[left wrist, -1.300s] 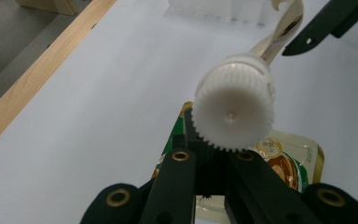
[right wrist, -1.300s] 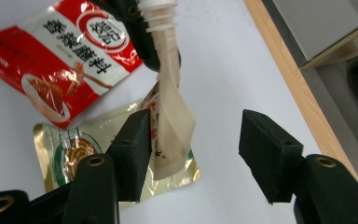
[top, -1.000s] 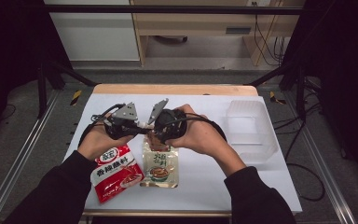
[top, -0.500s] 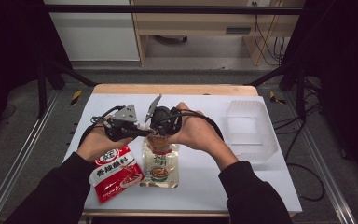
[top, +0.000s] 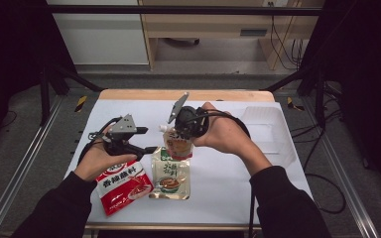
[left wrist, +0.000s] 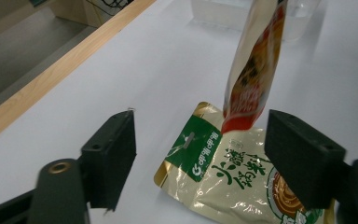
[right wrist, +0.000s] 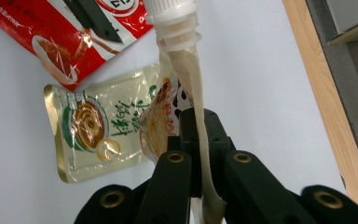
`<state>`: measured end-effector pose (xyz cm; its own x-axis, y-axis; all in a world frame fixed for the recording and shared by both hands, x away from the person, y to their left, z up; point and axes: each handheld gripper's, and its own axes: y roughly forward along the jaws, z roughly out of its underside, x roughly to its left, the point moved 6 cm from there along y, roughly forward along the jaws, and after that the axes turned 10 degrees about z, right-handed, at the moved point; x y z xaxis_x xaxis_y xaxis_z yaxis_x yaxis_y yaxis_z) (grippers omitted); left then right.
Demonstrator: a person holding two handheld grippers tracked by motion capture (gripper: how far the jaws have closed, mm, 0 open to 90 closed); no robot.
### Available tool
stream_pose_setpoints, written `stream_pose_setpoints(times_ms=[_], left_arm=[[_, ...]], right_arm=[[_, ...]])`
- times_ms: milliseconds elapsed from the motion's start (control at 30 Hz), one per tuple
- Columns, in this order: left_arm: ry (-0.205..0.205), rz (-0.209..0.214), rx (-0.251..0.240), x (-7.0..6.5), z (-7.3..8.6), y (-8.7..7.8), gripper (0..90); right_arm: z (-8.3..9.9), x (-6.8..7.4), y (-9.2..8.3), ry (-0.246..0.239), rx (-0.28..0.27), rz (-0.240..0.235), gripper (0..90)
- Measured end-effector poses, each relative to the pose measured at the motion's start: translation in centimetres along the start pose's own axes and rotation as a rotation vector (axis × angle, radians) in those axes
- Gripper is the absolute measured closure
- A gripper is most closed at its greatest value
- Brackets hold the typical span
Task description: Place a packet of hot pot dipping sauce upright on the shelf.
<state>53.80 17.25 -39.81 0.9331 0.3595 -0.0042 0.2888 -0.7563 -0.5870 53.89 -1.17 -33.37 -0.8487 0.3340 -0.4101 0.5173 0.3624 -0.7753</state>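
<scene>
An orange spout pouch [top: 178, 145] with a white cap [right wrist: 172, 14] hangs above the table, and my right gripper [top: 182, 134] is shut on its side seam [right wrist: 198, 140]. To its left my left gripper [top: 148, 140] stands low over the table. Its jaws have just been opening and are now wide apart [left wrist: 203, 133] with nothing pressed between them. The orange pouch [left wrist: 254, 70] dangles just beyond them. Under both grippers a gold and green pouch [top: 171, 173] lies flat on the white table, and a red pouch [top: 124, 183] lies by my left hand.
A clear plastic container [top: 273, 134] stands at the right of the white table [top: 228, 188]. The table's far edge is a wooden strip [top: 188, 94]. Dark frame rails run along both sides.
My left gripper opened, came off the orange pouch and moved left and down. My right gripper closed on the pouch and lifted it slightly to the right.
</scene>
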Motion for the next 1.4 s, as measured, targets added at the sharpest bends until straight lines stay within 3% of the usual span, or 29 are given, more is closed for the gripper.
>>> stream_pose_setpoints(times_ms=[133, 267, 433, 533, 833, 1200, 1400], left_arm=[[-0.070, -0.028, 0.009, 0.7, 1.9, -0.1, 14.8], [-0.108, -0.055, 0.005, 1.1, 3.6, -0.3, 12.3], [-0.125, -0.029, 0.027, 0.8, 5.7, -0.1, 7.8], [-0.132, -0.059, 0.033, 1.0, 6.4, -0.3, 7.7], [-0.169, -0.095, 0.032, 1.3, 8.8, -1.4, 7.7], [-0.163, -0.114, 0.016, 1.1, 9.8, -1.6, 7.6], [-0.187, -0.138, -0.006, 1.4, 10.5, -2.0, 7.0]], right_arm=[[1.3, -1.0, -0.8, -0.008, -0.005, 0.013, 90.0], [2.6, -1.8, -1.6, -0.017, -0.017, 0.028, 90.0], [4.2, -3.0, -2.8, -0.019, -0.041, 0.050, 90.0], [4.5, -3.4, -3.3, -0.012, -0.047, 0.063, 90.0], [6.6, -5.1, -6.0, 0.018, -0.057, 0.117, 90.0], [9.9, -6.1, -9.2, 0.043, -0.050, 0.151, 90.0], [11.7, -6.6, -10.7, 0.067, -0.049, 0.181, 90.0]])
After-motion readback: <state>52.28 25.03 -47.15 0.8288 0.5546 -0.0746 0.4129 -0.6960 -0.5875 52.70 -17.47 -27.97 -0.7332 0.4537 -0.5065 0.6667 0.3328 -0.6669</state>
